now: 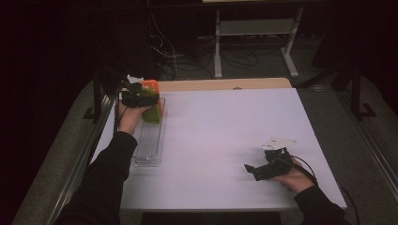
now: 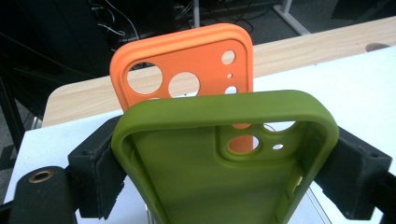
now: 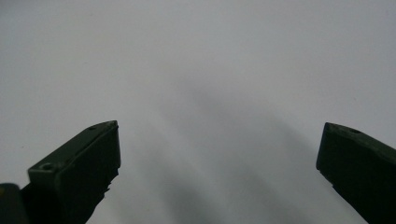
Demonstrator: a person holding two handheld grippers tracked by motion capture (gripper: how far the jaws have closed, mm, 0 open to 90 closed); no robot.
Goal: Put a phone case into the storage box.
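An olive-green phone case (image 2: 196,186) stands upright between my left gripper's (image 2: 224,168) black pads (image 2: 100,170), which press on its two long sides. Just behind it an orange phone case (image 2: 187,56) stands upright, camera holes at the top. In the high view my left gripper (image 1: 138,96) is at the far end of a clear slotted tray (image 1: 149,140) on the table's left side, with the green case (image 1: 151,114) below it and the orange case (image 1: 151,86) beside it. My right gripper (image 1: 251,169) rests low near the front right, its jaws (image 3: 219,154) open over bare white tabletop.
The white table (image 1: 225,131) has a wooden strip (image 1: 225,84) along its far edge. Beyond it are floor cables and a white metal frame (image 1: 253,33). A dark post (image 1: 97,93) stands just off the table's left side.
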